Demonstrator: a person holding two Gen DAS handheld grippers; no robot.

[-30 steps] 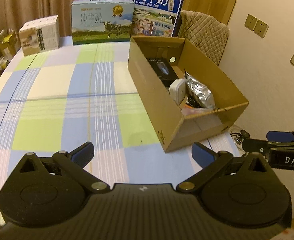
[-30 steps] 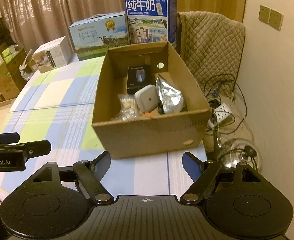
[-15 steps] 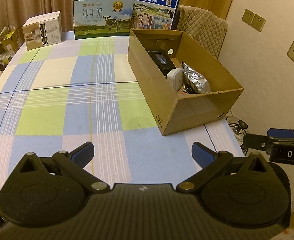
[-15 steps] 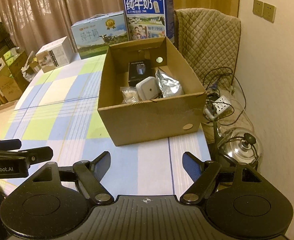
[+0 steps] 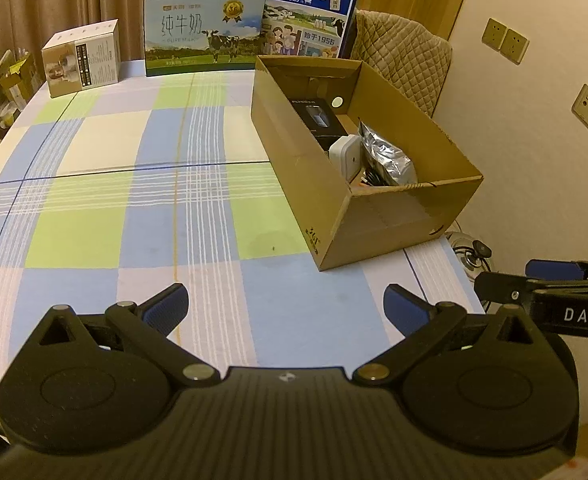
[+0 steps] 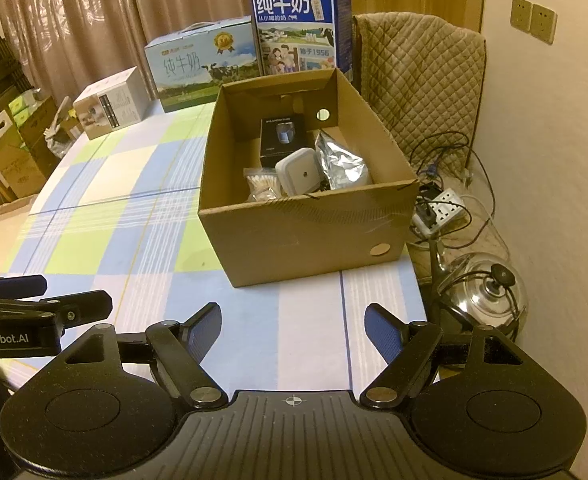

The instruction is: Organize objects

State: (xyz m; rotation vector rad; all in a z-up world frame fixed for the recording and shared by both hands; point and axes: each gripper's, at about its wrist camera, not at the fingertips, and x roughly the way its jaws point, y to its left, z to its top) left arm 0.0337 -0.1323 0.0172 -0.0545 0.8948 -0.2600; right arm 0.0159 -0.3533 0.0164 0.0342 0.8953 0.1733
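I held both hand-held grippers, left (image 5: 286, 304) and right (image 6: 293, 326), apart and empty, short of the box (image 6: 314, 232); its near wall risked snagging a finger.

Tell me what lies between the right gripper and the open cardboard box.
Nothing: the right wrist view shows only bare checked tablecloth between the open right gripper and the brown cardboard box.

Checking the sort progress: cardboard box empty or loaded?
Loaded. The cardboard box holds a black box, white gadget, foil bag and cotton swabs.
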